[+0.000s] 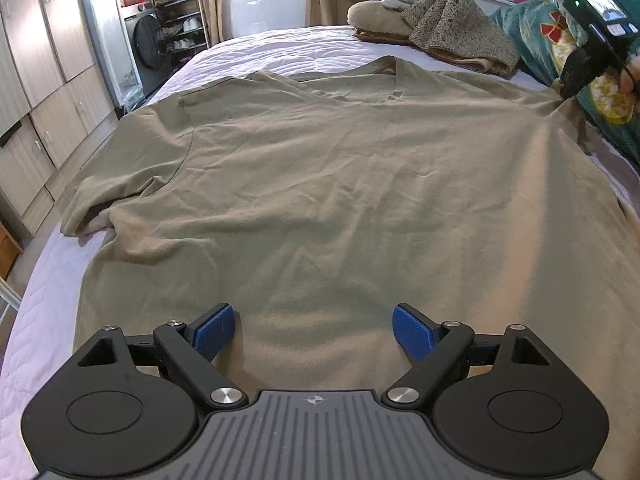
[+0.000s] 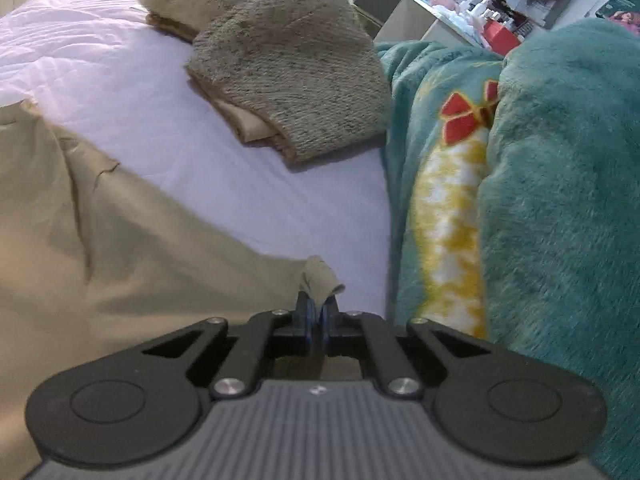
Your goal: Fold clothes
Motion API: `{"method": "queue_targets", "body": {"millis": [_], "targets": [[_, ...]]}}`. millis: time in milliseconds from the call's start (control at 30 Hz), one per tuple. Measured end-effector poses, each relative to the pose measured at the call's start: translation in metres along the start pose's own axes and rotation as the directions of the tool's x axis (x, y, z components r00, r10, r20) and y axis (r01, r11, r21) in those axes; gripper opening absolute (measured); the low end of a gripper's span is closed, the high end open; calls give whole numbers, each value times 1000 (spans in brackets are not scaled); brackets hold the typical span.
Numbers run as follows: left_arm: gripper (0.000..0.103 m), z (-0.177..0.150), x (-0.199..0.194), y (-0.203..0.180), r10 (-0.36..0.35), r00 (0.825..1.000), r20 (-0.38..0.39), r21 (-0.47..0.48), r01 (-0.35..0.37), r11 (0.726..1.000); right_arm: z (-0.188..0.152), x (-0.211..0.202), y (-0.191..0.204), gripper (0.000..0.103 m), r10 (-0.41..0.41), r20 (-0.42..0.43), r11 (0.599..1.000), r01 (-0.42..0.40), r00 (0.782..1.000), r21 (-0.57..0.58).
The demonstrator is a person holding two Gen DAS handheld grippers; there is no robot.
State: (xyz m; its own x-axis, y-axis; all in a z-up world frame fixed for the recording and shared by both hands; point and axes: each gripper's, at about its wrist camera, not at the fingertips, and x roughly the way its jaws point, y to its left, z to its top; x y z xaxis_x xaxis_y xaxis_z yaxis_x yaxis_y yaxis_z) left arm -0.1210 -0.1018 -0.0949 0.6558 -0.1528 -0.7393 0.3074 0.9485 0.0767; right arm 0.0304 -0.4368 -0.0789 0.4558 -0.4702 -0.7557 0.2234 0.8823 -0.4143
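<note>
Two grippers are working one garment. An olive T-shirt (image 1: pixel 320 168) is lying spread across most of the left wrist view, collar toward the top of the frame, resting on a pale lilac bed sheet (image 1: pixel 280 46). At the left edge of that frame one sleeve is bunching under itself near the mattress side, so that part is not lying flat yet. At the bottom centre the left gripper (image 1: pixel 314 332) is hovering just over the hem with its blue pads (image 1: pixel 212 330) standing wide apart, holding nothing; it seems to be lining up on the bottom edge so the cloth can be pinched there. Further right, at the upper right of the frame, the right gripper (image 1: pixel 576 76) is sitting at the far sleeve, where the fabric is pulling into a small peak.

In the right wrist view the shirt is filling the lower left, and at bottom centre the fingers are pressing together on a small tab of the sleeve edge, which is poking up between them. That clamp is probably keeping this side taut while the other tool finds its hold. A folded speckled knit (image 2: pixel 296 80) is lying on the sheet at upper centre, likely a piece already done. A teal plush blanket (image 2: pixel 560 200) is heaping along the right side, just beside the gripped sleeve.
</note>
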Motion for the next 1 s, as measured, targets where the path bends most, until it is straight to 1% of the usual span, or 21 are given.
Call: {"method": "queue_targets", "body": {"millis": [33,67,100,133,167,200,233,267,300,333,367,433,467,500,600,700,767,867,900,933,1000], "targets": [[87,0,0,0,-1,1000,-2,0,1,1000,0,1,5,7,14,5,999,-14,1000,-29],[87,1,0,1,-3,1000,-6,-2,3,1000,0,2,9,10,30,5,998,-30,1000,-57],[87,2,-1,2,-7,1000,-10,-5,7,1000,0,6,14,11,54,-15,995,-55,998,-82],[87,3,-2,4,-12,1000,-14,-8,11,1000,-1,6,17,15,56,-25,994,-59,998,-93],[87,4,-4,6,-13,1000,-15,-13,13,1000,-3,2,18,23,29,-13,996,-30,999,-83],[87,7,-7,10,-10,1000,-11,-22,10,1000,-4,-2,18,36,1,3,997,-1,1000,-71],[87,12,-11,15,-4,1000,7,-32,4,999,-6,-12,19,44,-26,44,998,28,999,-48],[87,18,-16,20,4,1000,30,-42,-3,999,-11,-28,21,59,-12,103,1000,13,995,-13],[87,27,-21,28,13,998,58,-51,-10,999,-16,-44,23,75,0,163,1000,-4,987,22],[87,37,-25,36,22,996,89,-61,-17,998,-21,-60,26,84,19,220,998,-32,975,55],[87,47,-29,44,32,992,119,-70,-24,997,-31,-76,35,101,96,267,989,-122,959,80],[87,73,-25,63,56,987,153,-85,-43,995,-54,-98,57,103,269,315,944,-314,910,99],[87,86,-19,74,78,984,161,-94,-64,994,-65,-106,66,103,353,329,910,-404,876,99],[87,99,-10,86,106,981,165,-106,-89,990,-76,-113,76,103,428,343,868,-486,836,100],[87,134,16,119,192,966,172,-128,-171,977,-99,-115,100,103,542,407,762,-634,735,132],[87,155,49,142,285,944,165,-101,-272,957,-111,-108,105,103,549,456,736,-664,700,133],[87,152,72,160,298,948,111,-113,-286,951,-114,-98,97,103,531,480,730,-664,698,158],[87,142,107,184,286,958,3,-131,-283,950,-121,-83,71,103,487,526,657,-689,698,306],[87,135,118,188,264,963,-49,-130,-268,955,-121,-72,64,103,481,526,618,-697,701,364],[87,130,122,190,252,966,-54,-137,-257,957,-121,-61,58,103,477,526,578,-703,704,415],[88,126,124,189,248,968,-28,-151,-249,957,-123,-50,54,103,488,522,534,-713,699,455]]}}
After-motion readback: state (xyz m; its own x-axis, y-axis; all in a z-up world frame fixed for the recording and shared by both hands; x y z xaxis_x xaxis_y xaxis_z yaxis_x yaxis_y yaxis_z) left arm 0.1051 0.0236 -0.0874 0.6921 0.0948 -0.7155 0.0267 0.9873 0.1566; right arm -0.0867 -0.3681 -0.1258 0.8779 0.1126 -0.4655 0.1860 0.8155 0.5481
